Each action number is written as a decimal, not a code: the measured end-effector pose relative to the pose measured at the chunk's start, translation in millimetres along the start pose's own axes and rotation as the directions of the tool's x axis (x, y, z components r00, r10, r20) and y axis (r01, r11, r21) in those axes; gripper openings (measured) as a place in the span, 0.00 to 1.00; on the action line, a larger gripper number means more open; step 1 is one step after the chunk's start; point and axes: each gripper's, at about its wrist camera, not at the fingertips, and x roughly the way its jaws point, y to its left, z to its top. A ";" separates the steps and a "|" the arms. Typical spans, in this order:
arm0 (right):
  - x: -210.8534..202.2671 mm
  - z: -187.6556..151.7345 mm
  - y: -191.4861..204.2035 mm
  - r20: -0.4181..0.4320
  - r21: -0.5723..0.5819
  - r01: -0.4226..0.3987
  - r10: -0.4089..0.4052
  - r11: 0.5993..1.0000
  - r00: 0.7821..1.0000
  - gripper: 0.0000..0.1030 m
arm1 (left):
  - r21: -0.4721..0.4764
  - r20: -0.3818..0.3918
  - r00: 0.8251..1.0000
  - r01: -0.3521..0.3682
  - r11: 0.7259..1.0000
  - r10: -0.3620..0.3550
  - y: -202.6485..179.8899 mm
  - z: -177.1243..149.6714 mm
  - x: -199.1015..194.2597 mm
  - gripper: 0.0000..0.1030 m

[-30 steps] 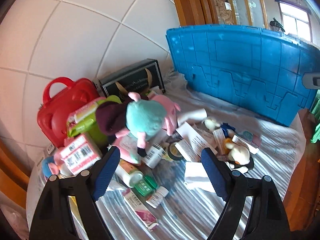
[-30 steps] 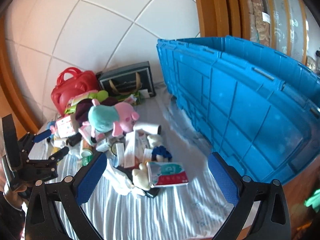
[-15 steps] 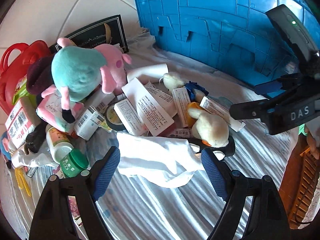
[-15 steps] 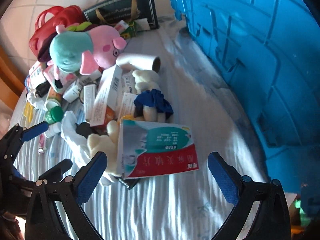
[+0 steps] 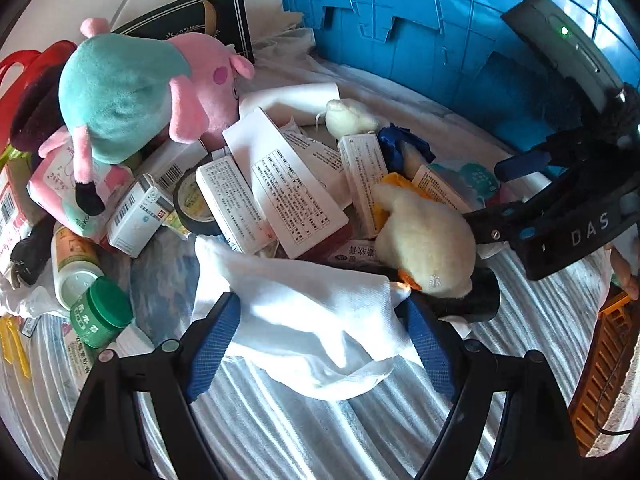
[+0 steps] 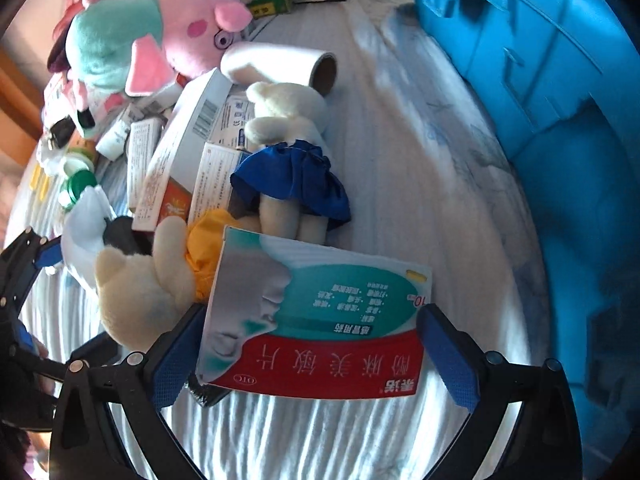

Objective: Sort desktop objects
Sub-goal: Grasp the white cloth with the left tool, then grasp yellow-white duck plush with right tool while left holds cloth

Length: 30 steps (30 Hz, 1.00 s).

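Note:
A pile of objects lies on a striped cloth. My left gripper (image 5: 320,344) is open, its fingers on either side of a white cloth (image 5: 308,320) at the pile's near edge. My right gripper (image 6: 312,352) is open around a teal, white and red medicine box (image 6: 316,320); it also shows in the left wrist view (image 5: 504,192). A cream plush duck (image 5: 424,240) lies beside the cloth and shows in the right wrist view (image 6: 140,284). A white plush in a blue skirt (image 6: 288,144) lies behind the box. A pink and teal pig plush (image 5: 132,96) tops the pile.
A big blue plastic crate (image 5: 420,12) stands at the back right, also in the right wrist view (image 6: 560,100). Several white medicine boxes (image 5: 280,184), a tape roll (image 5: 192,204), a green-capped jar (image 5: 100,316), a red case (image 5: 16,68) and a black gift bag (image 5: 200,12) surround the pile.
Both grippers have moved down and in toward the pile. The left now straddles the white cloth, the right now straddles the medicine box. Both stay open.

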 end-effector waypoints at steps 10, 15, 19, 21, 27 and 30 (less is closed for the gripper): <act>-0.7 -14.9 6.1 -0.037 0.071 0.078 -0.075 0.994 0.996 1.00 | -0.032 -0.036 0.998 0.054 0.998 -0.055 16.9 -12.3 -0.1 0.70; -28.6 -45.6 24.7 -0.016 0.115 -0.190 0.193 0.975 0.981 0.99 | -0.015 -0.041 0.997 0.067 0.998 -0.068 23.7 -21.3 -3.9 0.63; -49.8 -48.5 16.4 0.081 0.120 -0.049 0.040 0.992 0.996 1.00 | -0.024 -0.064 0.993 0.093 0.995 -0.094 33.0 -25.3 -1.9 0.48; -36.6 -41.2 -2.6 0.045 0.207 -0.050 0.042 0.977 0.998 1.00 | -0.024 -0.065 0.992 0.103 0.994 -0.104 30.4 -27.6 -2.6 0.46; -14.1 -14.4 -15.6 0.000 0.166 0.065 -0.066 0.984 0.998 1.00 | -0.015 -0.071 0.993 0.097 0.995 -0.098 26.9 -30.6 -7.1 0.46; -9.8 -3.9 -17.9 -0.017 0.136 0.082 -0.080 0.987 0.997 1.00 | -0.031 -0.070 0.992 0.103 0.994 -0.105 31.0 -30.9 -10.5 0.46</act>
